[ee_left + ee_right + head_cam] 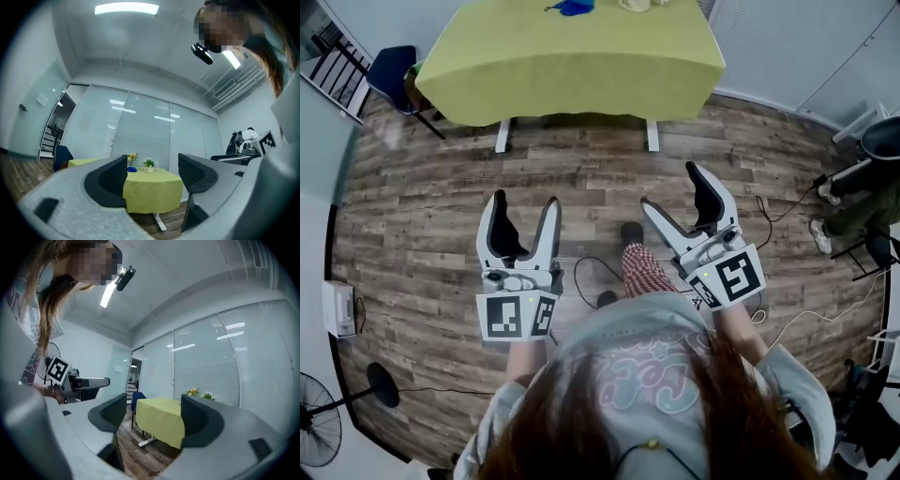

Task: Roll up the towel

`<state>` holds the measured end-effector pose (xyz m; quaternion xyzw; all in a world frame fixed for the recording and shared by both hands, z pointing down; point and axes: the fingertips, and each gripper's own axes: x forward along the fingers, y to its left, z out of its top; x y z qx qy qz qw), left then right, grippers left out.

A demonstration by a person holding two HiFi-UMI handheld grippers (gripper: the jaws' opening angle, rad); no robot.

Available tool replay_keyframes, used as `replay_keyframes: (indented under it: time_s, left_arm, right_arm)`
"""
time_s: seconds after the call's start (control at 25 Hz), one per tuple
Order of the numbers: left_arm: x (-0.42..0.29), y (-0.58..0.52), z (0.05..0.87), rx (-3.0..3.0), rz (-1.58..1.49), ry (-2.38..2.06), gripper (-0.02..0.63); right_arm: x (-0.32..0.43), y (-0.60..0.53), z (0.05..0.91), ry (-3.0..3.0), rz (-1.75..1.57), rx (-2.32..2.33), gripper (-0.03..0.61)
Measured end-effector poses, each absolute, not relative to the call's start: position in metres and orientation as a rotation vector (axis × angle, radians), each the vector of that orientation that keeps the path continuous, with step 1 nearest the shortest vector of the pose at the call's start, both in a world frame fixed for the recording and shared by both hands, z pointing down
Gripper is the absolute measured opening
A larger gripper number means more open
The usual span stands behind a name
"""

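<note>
Blue cloth, by my judgement the towel (572, 7), lies bunched at the far edge of the lime-covered counter (581, 70) in the head view, a little left of the counter's middle, and too little of it shows to tell its long axis. Both tools hang over the wooden floor (581, 169), well apart from the counter. The left tool (525, 202) has its jaws spread with nothing in them, and the right tool (671, 187) is spread and bare likewise. The towel sits straight ahead and far off, somewhat nearer the left tool's line than the right's. In the left gripper view the jaws stand wide apart and frame the counter, with the blue cloth just inside the left jaw and a small flower pot (149, 164) beside it. In the right gripper view the jaws also gape empty, the counter shows between them at an angle, and the towel cannot be made out there. The coming move probably calls for walking forward before either tool can reach
</note>
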<state>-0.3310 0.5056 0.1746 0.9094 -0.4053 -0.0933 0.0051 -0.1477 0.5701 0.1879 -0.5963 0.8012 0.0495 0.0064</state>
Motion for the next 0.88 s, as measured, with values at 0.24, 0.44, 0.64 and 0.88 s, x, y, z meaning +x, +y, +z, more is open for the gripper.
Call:
replay_keyframes:
  time_s: [0.24, 0.44, 0.64, 0.88]
  left_arm:
    - [-0.311, 0.462, 0.168, 2.867, -0.265, -1.327, 0.31]
    - [-0.286, 0.419, 0.165, 2.868, -0.264, -1.372, 0.31]
    - [-0.258, 0.373, 0.161, 2.858, -0.268, -1.418, 0.31]
    - [-0.226, 0.32, 0.156, 2.831, -0.279, -1.479, 0.31]
  right_arm:
    - [-0.126, 0.519, 0.183, 2.516, 0.166, -1.792, 0.348]
    - [-0.1, 0.469, 0.18, 2.521, 0.185, -1.752, 0.348]
    - [-0.069, 0.418, 0.179, 2.535, 0.172, -1.724, 0.348]
    - [-0.032, 0.36, 0.178, 2.572, 0.168, -1.682, 0.348]
